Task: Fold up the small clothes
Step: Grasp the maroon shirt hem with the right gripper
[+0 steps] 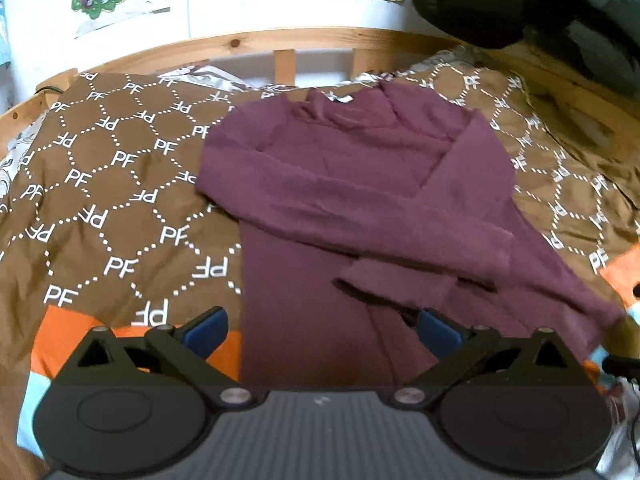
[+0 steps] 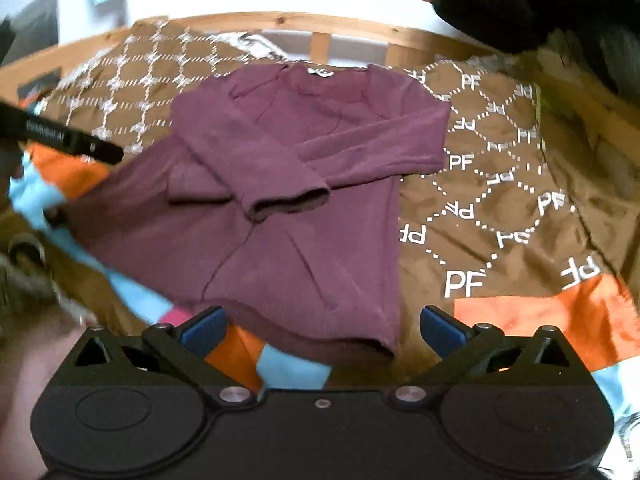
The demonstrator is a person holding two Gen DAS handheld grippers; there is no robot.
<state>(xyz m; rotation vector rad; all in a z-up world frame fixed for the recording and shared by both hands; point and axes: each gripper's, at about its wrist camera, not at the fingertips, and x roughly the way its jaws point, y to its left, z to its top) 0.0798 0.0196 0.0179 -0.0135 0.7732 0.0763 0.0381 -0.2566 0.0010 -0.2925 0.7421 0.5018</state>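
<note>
One maroon long-sleeved knit top [image 1: 360, 184], flat on brown PF-patterned bedspread [image 1: 120, 184], two sleeves crossed over chest. Two grippers: left gripper [image 1: 322, 330] jaws wide, empty, over lower body; right gripper [image 2: 322, 330] jaws wide, empty, above hem.

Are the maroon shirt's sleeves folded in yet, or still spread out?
Folded in. Both sleeves cross over the front of the maroon shirt; its body still lies full length, hem unfolded.
</note>
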